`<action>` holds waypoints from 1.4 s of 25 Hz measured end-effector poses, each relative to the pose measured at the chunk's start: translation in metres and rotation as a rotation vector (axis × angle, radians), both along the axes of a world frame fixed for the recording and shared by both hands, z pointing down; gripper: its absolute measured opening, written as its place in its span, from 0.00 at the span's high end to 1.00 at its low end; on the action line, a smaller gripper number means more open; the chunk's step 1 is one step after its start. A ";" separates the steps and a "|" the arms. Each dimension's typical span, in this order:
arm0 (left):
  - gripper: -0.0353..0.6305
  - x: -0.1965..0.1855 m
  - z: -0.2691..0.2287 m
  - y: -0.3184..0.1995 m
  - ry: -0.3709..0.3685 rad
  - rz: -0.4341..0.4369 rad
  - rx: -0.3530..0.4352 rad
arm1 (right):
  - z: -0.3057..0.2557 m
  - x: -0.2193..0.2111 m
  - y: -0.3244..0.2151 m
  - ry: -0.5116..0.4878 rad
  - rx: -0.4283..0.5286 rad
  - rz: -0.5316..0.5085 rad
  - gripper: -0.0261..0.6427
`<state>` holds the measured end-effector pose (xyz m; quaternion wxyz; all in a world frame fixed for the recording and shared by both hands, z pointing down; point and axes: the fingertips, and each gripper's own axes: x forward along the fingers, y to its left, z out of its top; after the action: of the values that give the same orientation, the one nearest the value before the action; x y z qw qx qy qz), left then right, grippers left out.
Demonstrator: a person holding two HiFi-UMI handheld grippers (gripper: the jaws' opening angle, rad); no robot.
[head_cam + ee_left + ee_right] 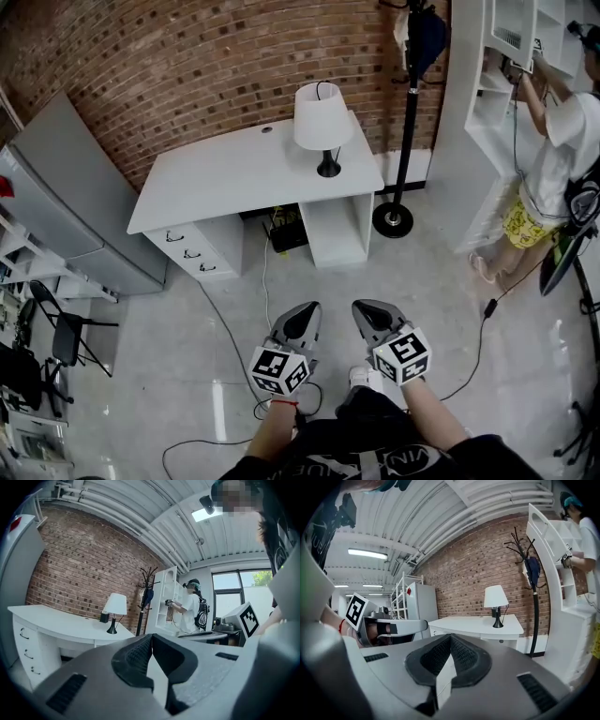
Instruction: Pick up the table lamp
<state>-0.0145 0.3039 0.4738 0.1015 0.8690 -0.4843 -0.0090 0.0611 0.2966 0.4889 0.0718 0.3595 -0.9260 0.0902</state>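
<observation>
A white desk point(234, 173) is standing against a red brick wall point(187, 56), on a shiny pale grey floor point(169, 319). The desk is showing three small drawers point(192, 251) on its left side, and a black box point(286, 232) is sitting underneath it. A tall grey cabinet point(66, 197) is standing to the left of the desk, with a black folding chair point(64, 333) near it. To the right, a black coat stand point(405, 122) is holding something dark blue. Beside it a person point(553, 159) in a white top is reaching into a white shelf unit point(483, 103). A thin cable point(234, 347) is trailing over the floor.

The table lamp point(323, 131) is standing upright on the right back part of the desk, close to the wall. It is wearing a white shade point(322, 117) over a thin black stem and a round black foot point(329, 172). A black cord is looping up behind the shade.

The left gripper point(305, 309) and the right gripper point(364, 307) are hanging side by side, low in front of the person holding them (well apart from the lamp). Both claws are pressing their jaws tight together and are gripping nothing.

Each gripper's cube point(279, 368) is showing black and white square markers. White letters are showing on the dark clothes point(375, 461) at the bottom edge, but they are too hard to read.
</observation>
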 end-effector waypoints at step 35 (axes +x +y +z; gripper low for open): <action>0.93 0.007 0.019 -0.239 0.018 0.006 -0.019 | 0.019 -0.018 -0.235 -0.013 -0.018 -0.064 0.96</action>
<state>-0.0071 0.0648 0.4929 0.1140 0.8692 -0.4810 -0.0120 0.0434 0.0613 0.5079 0.0719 0.3287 -0.9365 0.0985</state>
